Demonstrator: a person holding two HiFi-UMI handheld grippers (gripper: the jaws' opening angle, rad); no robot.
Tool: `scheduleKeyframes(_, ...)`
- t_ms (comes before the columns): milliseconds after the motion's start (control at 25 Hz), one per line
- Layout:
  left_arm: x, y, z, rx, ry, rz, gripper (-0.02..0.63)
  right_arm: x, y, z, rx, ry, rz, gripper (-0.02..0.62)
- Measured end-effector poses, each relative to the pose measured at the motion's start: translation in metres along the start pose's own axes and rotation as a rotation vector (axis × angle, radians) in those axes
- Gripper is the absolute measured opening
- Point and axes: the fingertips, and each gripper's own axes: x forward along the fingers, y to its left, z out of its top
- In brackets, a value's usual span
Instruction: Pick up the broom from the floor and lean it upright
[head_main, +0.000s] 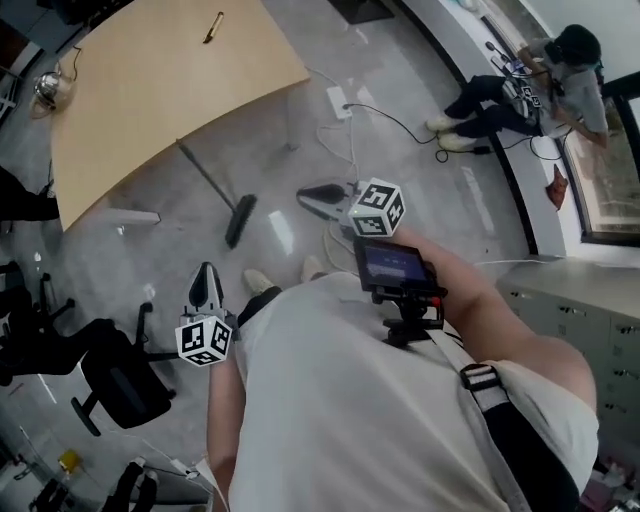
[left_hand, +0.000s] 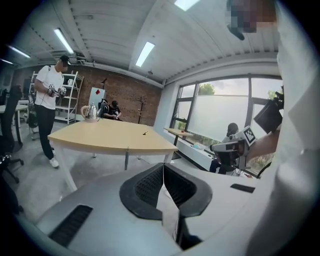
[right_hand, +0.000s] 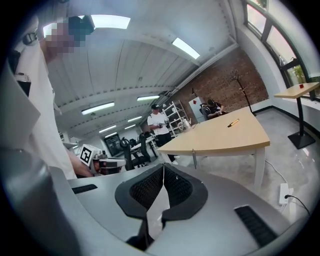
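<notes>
Biggest thing in shot is the pale wooden table with the curved edge (head_main: 150, 90), spread across the upper left of the head view. Just below it, centre-left, the long broom with a thin dark handle and dark brush head (head_main: 238, 218) is found. Its brush end is down on the grey polished floor (head_main: 420, 190) and its handle tip is up at the table's edge, so it's probably propped there already.

The left gripper (head_main: 206, 278), lower left, and the right gripper (head_main: 310, 194), mid-frame, are both closed up tight with nothing between the jaws. That's confirmed in both gripper views. Neither one is touching the broom.

If the job really is at the letting-go stage, both grippers are best kept well clear of the handle so it isn't nudged off the edge. If a slide starts, the handle should be re-gripped high up and the brush end set closer to the table.

Now the fuzzy bits:
- From this steep angle it can't be settled whether the handle truly rests on the edge or just runs under it.
- The lean angle can't be read either.
- A thin post under the tabletop in the gripper views could be a leg or the handle.
- The lower middle is blocked by the person's torso.
</notes>
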Motion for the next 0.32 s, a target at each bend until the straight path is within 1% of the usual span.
scheduleKeyframes(160,-0.006,0.011,0.004,-0.02,-0.014,0.007,0.012,0.013,0.01,0.009,-0.027,0.025,0.007,0.017)
scheduleKeyframes(320,-0.012,0.012,-0.002,-0.03,0.005,-0.026,0.012,0.016,0.023,0.012,-0.026,0.027,-0.01,0.017)
